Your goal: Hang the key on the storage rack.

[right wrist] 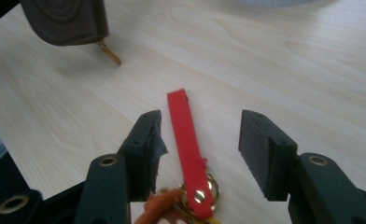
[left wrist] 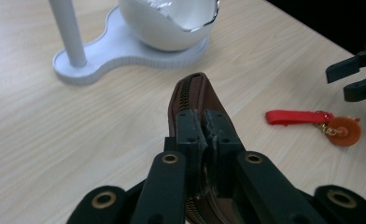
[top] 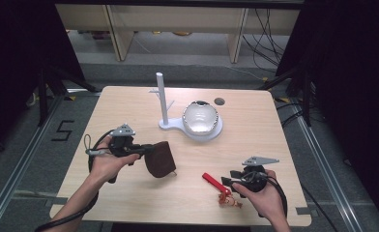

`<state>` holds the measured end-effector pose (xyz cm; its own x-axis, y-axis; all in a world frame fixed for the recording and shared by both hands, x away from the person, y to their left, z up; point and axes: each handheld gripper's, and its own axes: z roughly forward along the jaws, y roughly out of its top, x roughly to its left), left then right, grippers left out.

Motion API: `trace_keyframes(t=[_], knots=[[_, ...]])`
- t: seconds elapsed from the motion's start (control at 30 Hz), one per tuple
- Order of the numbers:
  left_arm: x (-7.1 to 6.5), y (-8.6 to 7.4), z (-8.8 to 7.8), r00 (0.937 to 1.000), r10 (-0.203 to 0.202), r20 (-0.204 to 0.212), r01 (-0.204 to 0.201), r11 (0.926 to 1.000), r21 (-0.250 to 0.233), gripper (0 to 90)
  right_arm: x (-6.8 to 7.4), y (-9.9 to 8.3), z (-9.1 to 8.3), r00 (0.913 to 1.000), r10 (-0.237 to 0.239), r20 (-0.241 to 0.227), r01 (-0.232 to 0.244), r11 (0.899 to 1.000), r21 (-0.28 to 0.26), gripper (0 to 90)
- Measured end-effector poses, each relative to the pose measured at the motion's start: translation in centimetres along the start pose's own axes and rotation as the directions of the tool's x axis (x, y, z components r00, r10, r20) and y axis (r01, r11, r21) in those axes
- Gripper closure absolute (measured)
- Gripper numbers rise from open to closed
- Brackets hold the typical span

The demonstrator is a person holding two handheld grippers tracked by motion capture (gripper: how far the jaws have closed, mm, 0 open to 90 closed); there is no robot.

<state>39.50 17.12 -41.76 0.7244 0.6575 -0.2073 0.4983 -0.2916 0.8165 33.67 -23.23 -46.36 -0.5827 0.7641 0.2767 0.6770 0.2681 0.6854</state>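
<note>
Left hand-held gripper (left wrist: 203, 128): clenched on brown zip pouch (top: 160, 158), held over the tabletop (top: 129, 203) near left; pouch's lower part hidden behind its jaws. Right hand-held gripper (right wrist: 200, 135): released, straddling red strap (right wrist: 186, 140) lying near right; its orange charm (left wrist: 345, 131) cut off, blurred

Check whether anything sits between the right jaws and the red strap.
Nothing visible does. The red strap lies on the table in the gap of the open right gripper, touching neither jaw. The brown pouch, clamped in the left gripper, is well off to one side.
</note>
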Motion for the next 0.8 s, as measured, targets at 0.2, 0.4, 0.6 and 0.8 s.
trace_keyframes(t=[0.2,0.4,0.6,0.8], knots=[[-1.6,0.3,0.4,0.9982,0.034,0.05,-0.032,0.9989,-0.034,84.8,1.4,2.1,0.8,0.9961,-0.025,-0.084,0.024,1.0,-0.007,46.2],[-2.5,1.0,0.8,0.996,0.058,0.068,-0.055,0.9975,-0.044,84.8,2.1,4.1,2.2,0.9836,-0.093,-0.155,0.089,0.996,-0.03,42.8],[-3.7,1.6,1.7,0.9905,0.091,0.103,-0.087,0.9953,-0.042,84.8,2.8,6.0,4.3,0.967,-0.107,-0.231,0.106,0.994,-0.016,38.0],[-4.7,1.9,2.4,0.9836,0.117,0.137,-0.112,0.9927,-0.044,84.8,3.0,6.8,6.2,0.9352,-0.109,-0.337,0.111,0.994,-0.014,33.8]])
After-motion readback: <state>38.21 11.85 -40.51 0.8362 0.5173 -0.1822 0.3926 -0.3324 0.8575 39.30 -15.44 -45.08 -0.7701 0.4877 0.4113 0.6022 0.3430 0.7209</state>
